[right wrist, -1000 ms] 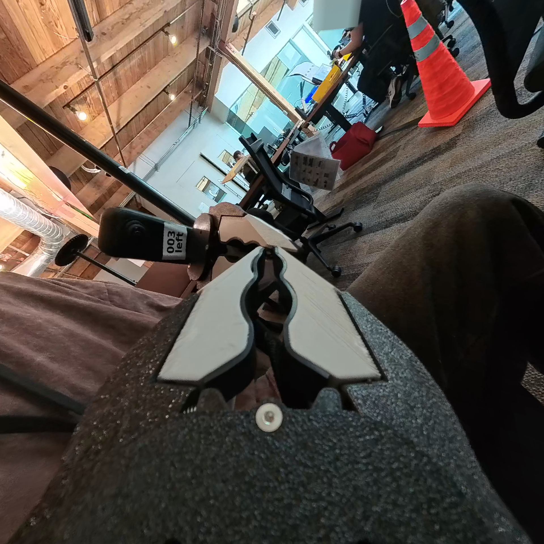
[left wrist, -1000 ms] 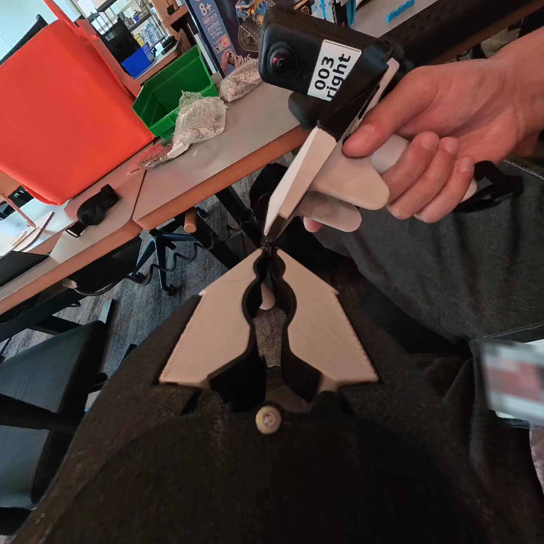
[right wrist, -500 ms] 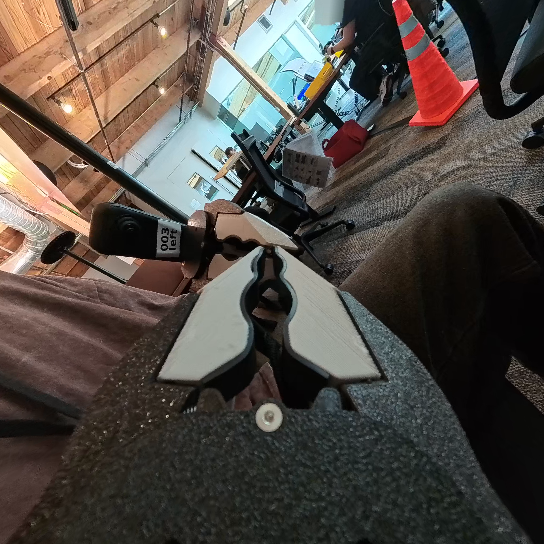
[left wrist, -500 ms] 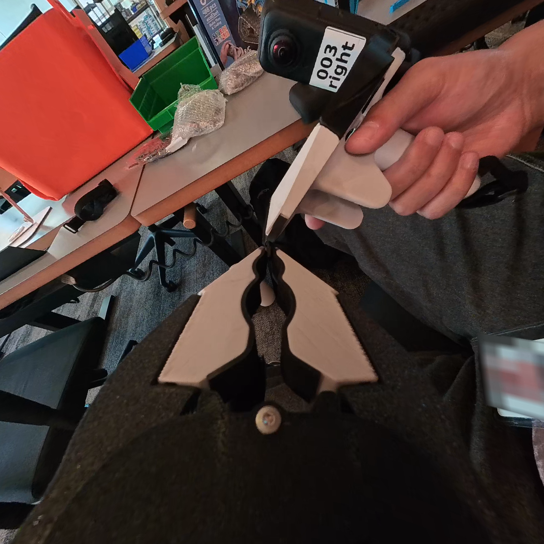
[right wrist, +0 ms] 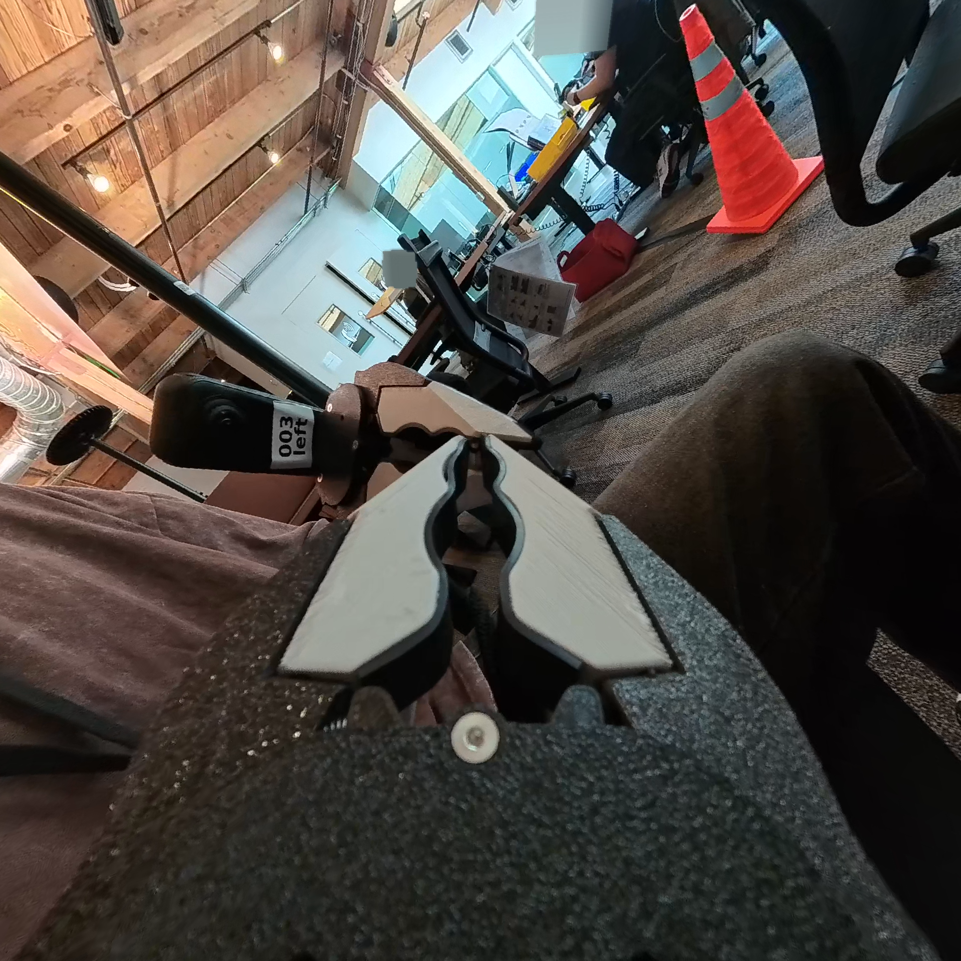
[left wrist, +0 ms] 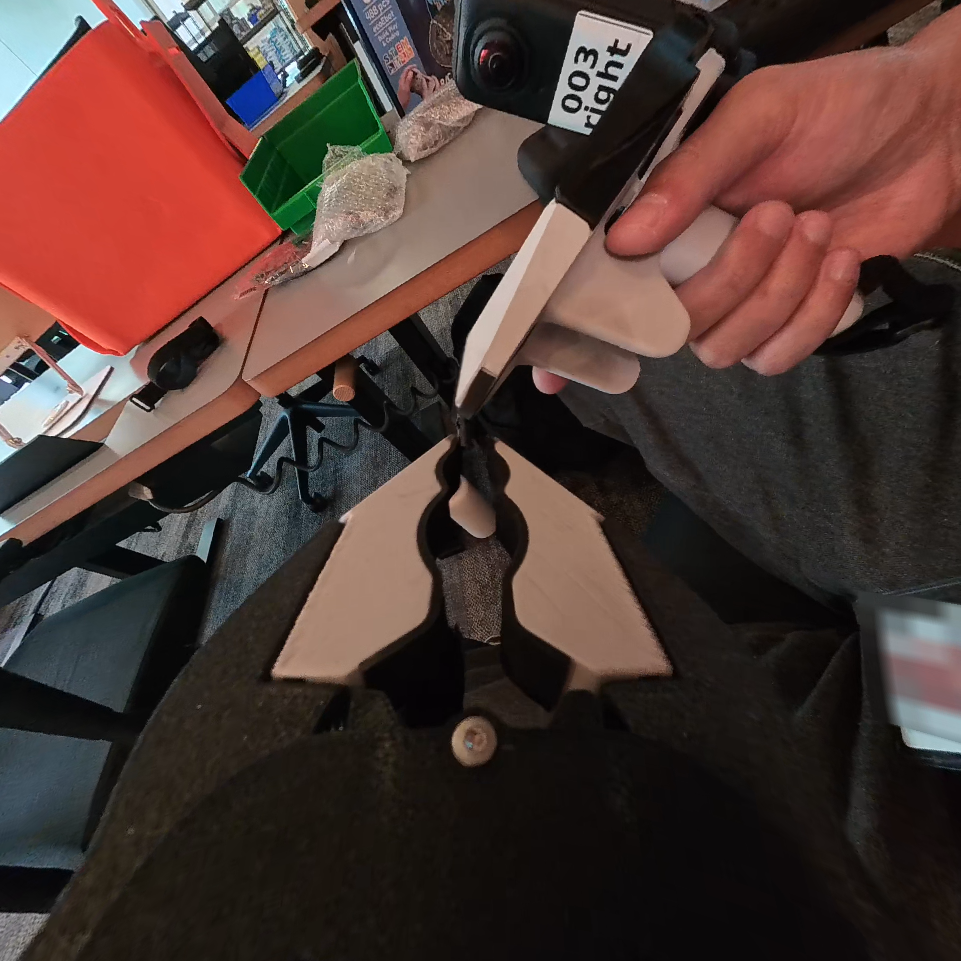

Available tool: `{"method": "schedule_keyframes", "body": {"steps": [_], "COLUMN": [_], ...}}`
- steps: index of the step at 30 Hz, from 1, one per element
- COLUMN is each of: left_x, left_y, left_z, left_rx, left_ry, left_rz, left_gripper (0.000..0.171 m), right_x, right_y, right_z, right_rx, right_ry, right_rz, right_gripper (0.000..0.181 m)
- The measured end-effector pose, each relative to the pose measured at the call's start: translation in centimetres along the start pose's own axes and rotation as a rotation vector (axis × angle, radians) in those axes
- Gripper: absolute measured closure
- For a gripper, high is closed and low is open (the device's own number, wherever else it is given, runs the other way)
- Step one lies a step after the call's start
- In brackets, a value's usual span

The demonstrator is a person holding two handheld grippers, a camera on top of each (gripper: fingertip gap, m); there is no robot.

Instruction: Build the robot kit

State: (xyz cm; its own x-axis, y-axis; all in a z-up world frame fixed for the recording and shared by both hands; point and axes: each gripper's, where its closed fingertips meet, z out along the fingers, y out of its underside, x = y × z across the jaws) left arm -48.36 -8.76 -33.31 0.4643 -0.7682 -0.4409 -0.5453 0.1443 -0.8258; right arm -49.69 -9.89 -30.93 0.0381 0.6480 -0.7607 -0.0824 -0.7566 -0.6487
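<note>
**A:** What do you have on the left side?

**B:** My left tool is drawn narrow. Its two pale fingers meet at the tips, and I see nothing held between them. It hangs over a lap in dark grey trousers, off the edge of the surface.

**A:** And the right one?

**B:** My right tool is narrow as well, with the tips all but meeting. I can't make out anything clamped in it. A hand is wrapped round its pale grip, and a black camera with a white sticker sits on top. The two tools point at each other, nose to nose. In the left wrist view the right tool's tip comes down onto the left tool's tips. They look to be touching, or just short of it.

**A:** What's around them?

**B:** On the surface, well apart from both tools, there is a large orange box. A green bin stands beside it, and a bubble-wrapped bundle lies just in front of the bin. Through the right wrist view I see the left tool's own camera, and a knee just to the side. Farther off across the carpet there is a black office chair and an orange traffic cone.

**A:** Is anything within reach of either tool?

**B:** Only each other and the lap below.
</note>
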Motion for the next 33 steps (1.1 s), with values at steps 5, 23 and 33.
{"method": "schedule_keyframes", "body": {"steps": [5, 23, 33], "left_x": [0.05, 0.08, 0.16], "left_y": [0.01, 0.15, 0.17], "left_z": [0.06, 0.07, 0.1], "left_rx": [-0.005, -0.018, -0.019], "left_ry": [-0.009, -0.018, -0.013], "left_rz": [0.014, 0.03, 0.029], "left_gripper": [0.159, 0.158, 0.157], "right_x": [0.04, 0.12, 0.19], "right_y": [-0.1, -0.07, -0.24], "right_z": [-0.04, 0.0, -0.1], "right_rx": [0.006, 0.007, 0.015], "right_ry": [0.0, 0.009, 0.01], "right_rz": [0.005, -0.001, 0.005], "right_gripper": [0.177, 0.177, 0.177]}}
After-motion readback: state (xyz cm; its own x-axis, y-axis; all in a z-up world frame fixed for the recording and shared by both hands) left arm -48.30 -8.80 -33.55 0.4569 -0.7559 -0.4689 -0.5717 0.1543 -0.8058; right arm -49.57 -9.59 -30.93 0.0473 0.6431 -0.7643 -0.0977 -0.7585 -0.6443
